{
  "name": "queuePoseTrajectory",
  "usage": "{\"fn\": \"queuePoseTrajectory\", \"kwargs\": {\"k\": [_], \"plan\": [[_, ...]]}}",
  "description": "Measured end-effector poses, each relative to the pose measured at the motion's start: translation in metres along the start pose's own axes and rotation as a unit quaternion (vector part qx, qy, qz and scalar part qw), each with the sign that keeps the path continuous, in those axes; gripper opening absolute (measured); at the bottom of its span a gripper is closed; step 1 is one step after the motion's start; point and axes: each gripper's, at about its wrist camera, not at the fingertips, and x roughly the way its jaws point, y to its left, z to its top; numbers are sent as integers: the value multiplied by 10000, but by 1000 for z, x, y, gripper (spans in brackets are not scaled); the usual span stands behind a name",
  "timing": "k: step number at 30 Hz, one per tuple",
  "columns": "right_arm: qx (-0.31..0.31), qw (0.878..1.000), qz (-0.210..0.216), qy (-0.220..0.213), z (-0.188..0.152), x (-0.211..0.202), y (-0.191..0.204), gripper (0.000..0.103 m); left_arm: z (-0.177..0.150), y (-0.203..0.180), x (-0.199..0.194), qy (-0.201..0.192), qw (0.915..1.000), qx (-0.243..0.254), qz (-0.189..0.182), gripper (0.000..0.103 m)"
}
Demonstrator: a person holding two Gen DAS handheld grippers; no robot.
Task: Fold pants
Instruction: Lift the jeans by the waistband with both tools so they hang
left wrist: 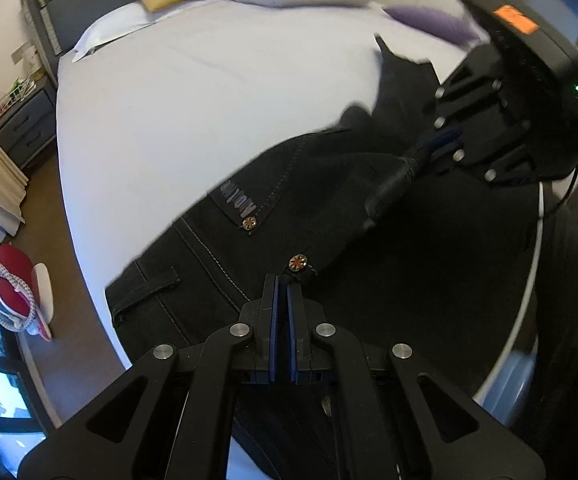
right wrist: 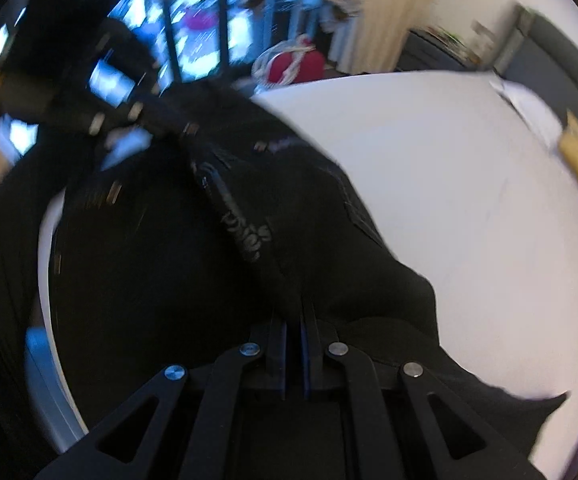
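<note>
my left gripper (left wrist: pixel 282 280) is pressed together, pinching the black pants (left wrist: pixel 321 216) by a copper stud (left wrist: pixel 297 262). my right gripper (right wrist: pixel 297 310) pinches the pants (right wrist: pixel 249 240) too, but that view is blurry and the cloth edge is hard to see. the big white bed (left wrist: pixel 193 112) holds the pants, partly lifted, stitching and a pocket label (left wrist: pixel 238 199) showing.

Black pants (left wrist: pixel 329 208), copper rivets, bunched & lifted off bed edge.
</note>
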Motion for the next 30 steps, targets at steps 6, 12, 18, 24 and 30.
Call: {"fn": "queuePoseTrajectory", "kwargs": {"k": [6, 12, 18, 24, 30], "plan": [[-1735, 9805, -787, 477, -25, -17, 76, 6, -21, -47, -12, 205, 9965, 771, 236, 3], [-2353, 9652, -987, 582, -43, -14, 126, 6, -48, -74, -19, 388, 9941, 1005, 140, 3], [-2661, 9545, -1160, 686, -47, -3, 142, 6, -76, -95, -15, 623, 9905, 1221, 91, 3], [-2773, 9485, -1356, 713, -48, -2, 143, 6, -90, -108, -14, 648, 9890, 1319, 169, 3], [-2820, 9456, -1468, 688, -52, -10, 160, 7, -99, -117, -15, 733, 9865, 1453, 171, 3]]}}
